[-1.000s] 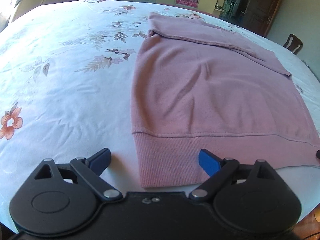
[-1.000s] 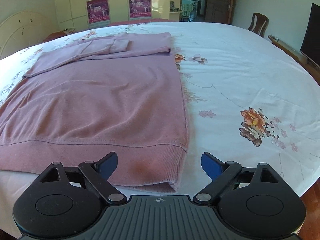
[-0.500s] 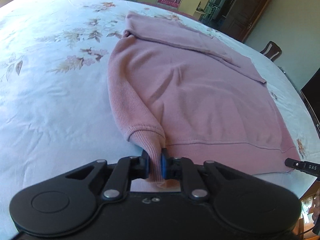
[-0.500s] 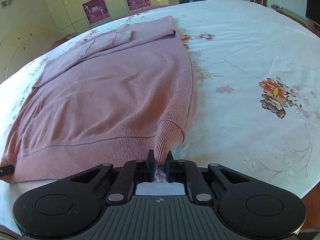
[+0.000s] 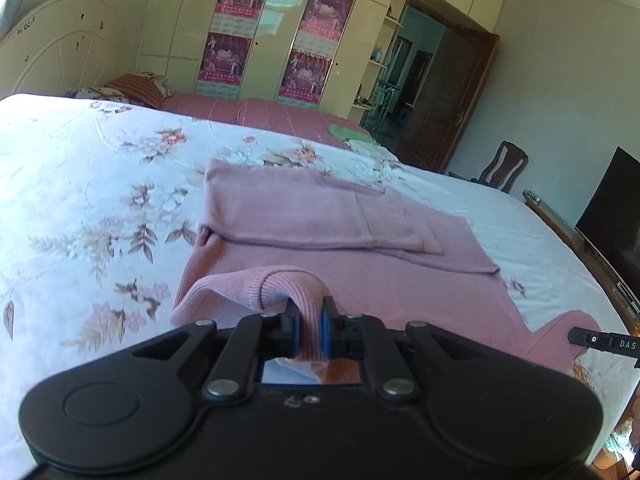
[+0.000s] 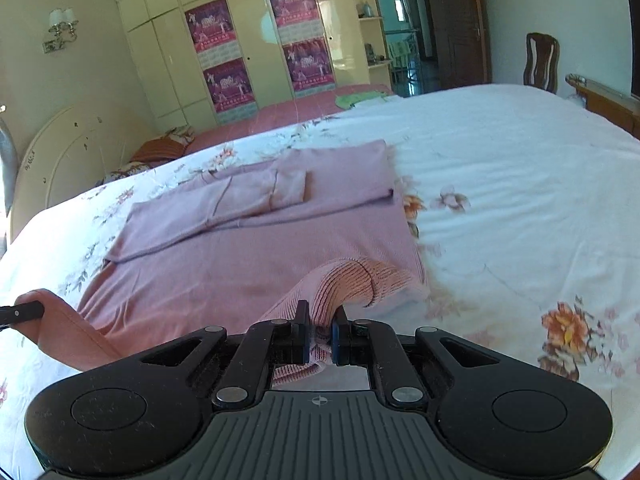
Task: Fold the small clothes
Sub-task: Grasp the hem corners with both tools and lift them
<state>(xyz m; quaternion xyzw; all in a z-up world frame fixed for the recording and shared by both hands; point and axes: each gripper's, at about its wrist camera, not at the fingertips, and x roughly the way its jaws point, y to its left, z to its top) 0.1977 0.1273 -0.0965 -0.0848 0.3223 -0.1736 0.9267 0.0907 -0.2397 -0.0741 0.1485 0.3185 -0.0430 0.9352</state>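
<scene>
Pinching one hem corner each, left claw [image 5: 309, 328] and right claw [image 6: 320, 338] hold the sweater [image 5: 360, 280] at the bed's [image 5: 80, 184] near edge, folded sleeves straight ahead

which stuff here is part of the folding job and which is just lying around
Job: pink ribbed knit sweater; left tongs and right tongs, each shut on its hem.
Lying about: green cloth, striped pillow, wooden chair.
</scene>
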